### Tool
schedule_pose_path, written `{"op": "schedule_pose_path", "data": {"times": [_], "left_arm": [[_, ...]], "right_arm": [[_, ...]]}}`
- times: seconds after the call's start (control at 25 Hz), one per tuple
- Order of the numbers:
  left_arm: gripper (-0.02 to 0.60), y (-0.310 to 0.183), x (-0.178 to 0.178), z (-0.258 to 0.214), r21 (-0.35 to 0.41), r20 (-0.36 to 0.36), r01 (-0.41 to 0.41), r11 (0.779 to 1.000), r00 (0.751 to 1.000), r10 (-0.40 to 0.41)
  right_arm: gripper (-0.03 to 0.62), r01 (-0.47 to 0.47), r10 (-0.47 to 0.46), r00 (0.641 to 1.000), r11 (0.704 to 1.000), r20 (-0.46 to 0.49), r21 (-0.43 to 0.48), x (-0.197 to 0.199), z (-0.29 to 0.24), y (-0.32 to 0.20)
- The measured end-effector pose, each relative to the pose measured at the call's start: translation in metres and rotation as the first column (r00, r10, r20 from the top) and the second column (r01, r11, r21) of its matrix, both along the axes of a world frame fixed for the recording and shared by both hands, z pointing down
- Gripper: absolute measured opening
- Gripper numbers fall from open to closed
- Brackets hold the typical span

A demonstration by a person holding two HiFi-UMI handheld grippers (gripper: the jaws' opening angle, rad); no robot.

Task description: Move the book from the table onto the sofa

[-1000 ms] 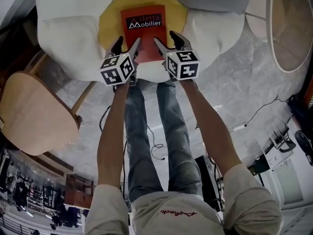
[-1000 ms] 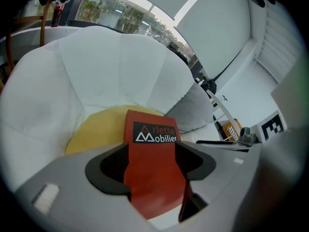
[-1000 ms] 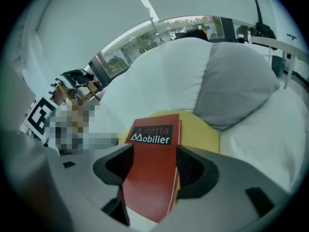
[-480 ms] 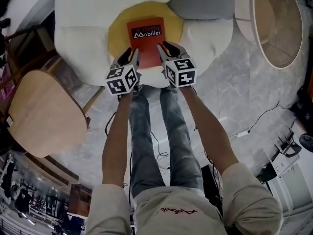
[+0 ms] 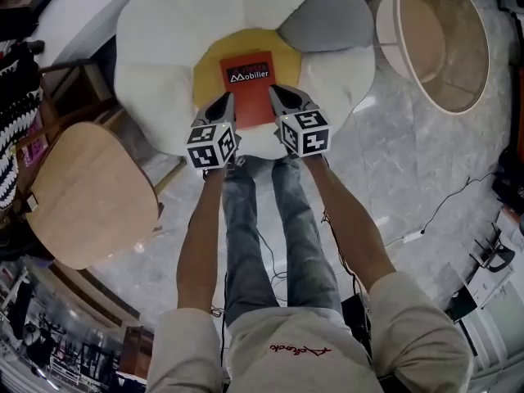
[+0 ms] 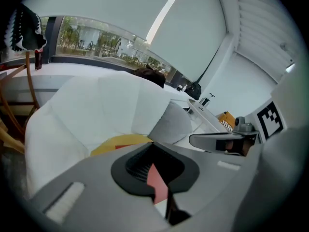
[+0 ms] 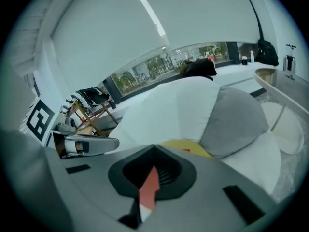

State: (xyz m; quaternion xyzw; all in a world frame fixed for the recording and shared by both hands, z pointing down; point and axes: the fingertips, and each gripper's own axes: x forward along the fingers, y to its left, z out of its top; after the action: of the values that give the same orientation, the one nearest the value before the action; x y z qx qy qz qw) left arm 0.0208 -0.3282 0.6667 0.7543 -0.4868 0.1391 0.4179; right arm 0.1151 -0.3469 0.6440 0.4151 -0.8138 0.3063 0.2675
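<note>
- White flower-shaped sofa [image 5: 155, 72] fills the ground ahead of both tools.
- Red book [image 5: 248, 87] lies flat on its yellow centre [image 5: 206, 72], just ahead of the tips.
- Left gripper [image 5: 225, 101] and right gripper [image 5: 277, 96]: jaws pressed together, holding nothing.

In the head view the book [image 5: 248, 84] lies on the centre cushion [image 5: 206, 76] of the sofa [image 5: 155, 64]. From the book, a pillow [image 5: 323, 23] rests on the sofa at 1 o'clock. A round side table [image 5: 446, 47] stands past the sofa at 2 o'clock, and a chair [image 5: 86, 195] stands beside the sofa at 8 o'clock. The left gripper [image 5: 224, 98] is at 7 o'clock and the right gripper [image 5: 275, 92] at 5 o'clock, both over the book's near edge.
</note>
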Motion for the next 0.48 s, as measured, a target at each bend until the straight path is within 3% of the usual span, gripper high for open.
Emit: {"op": "schedule_pose_path", "data": {"times": [0.28,0.48], "left_arm": [[0.009,-0.023,-0.009,-0.073,0.103,0.023,0.006,0.995,1.000,-0.009],[0.009,-0.060,-0.016,-0.161,0.243,0.056,-0.015,0.970,0.998,0.001]], "right_arm": [[0.009,0.000,-0.001,1.000,0.992,0.010,0.123,0.001,-0.080,-0.027],[0.009,0.025,-0.026,1.000,0.965,-0.002,0.260,-0.004,-0.165,-0.061]]}}
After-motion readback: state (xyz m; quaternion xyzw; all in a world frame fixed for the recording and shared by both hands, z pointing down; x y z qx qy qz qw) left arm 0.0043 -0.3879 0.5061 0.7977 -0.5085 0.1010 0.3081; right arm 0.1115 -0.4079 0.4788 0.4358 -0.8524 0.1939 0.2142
